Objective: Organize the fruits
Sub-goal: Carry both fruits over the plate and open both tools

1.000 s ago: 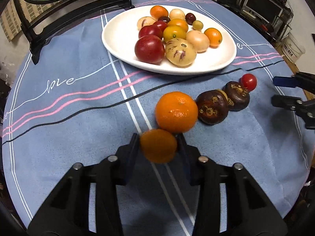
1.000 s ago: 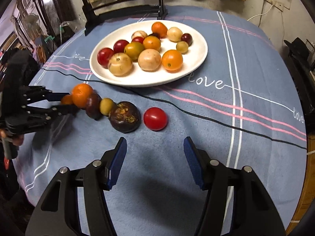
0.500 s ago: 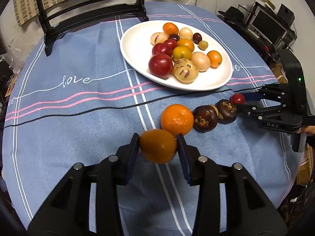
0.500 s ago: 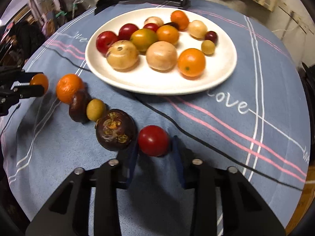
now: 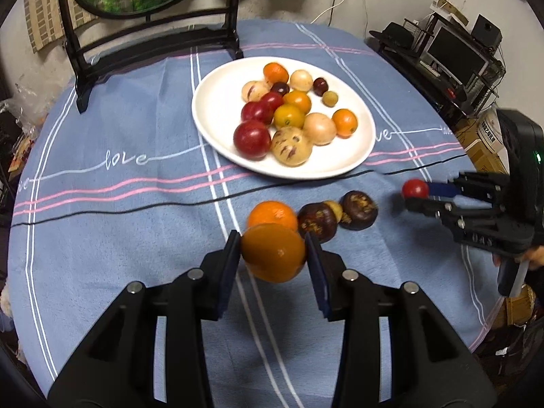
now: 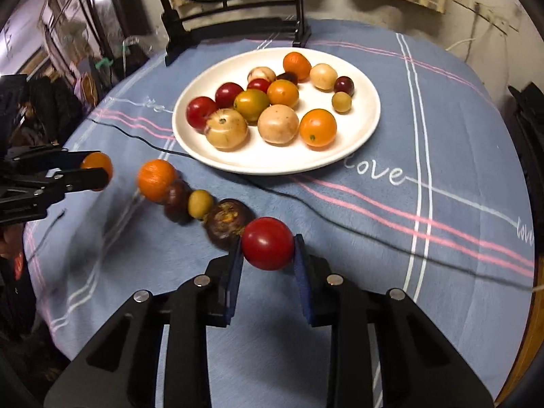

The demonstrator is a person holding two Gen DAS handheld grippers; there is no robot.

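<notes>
Both hands are loaded now. Half a second back the right gripper (image 6: pixel 268 243) was only straddling the red tomato (image 6: pixel 268 243) on the cloth; now its fingers are clamped on it and it's up off the desk (image 6: pixel 442 136), which you can see from the left wrist view too. The left gripper (image 5: pixel 273 253) still has its fingers squeezed on the small orange fruit (image 5: pixel 273 253), and it's higher and pulled back from where it was a second ago. So I'd say both picks are done and the carry to the white plate (image 5: pixel 217 102) is next.

Left on the cloth in a touching row: a tangerine (image 5: pixel 272 214), two mangosteens (image 5: pixel 358 209) and a little yellow-green fruit (image 6: pixel 200 203) wedged between them.

Texture-wise, the tomato is smooth and glossy, so probably slippery. The tangerine is dimpled, the mangosteens are dark, matte and crusty on top. The plate is glazed and shallow, already crowded with round stuff that'll roll if bumped. The fuzzy blue tablecloth (image 5: pixel 119 221) should stop strays.
</notes>
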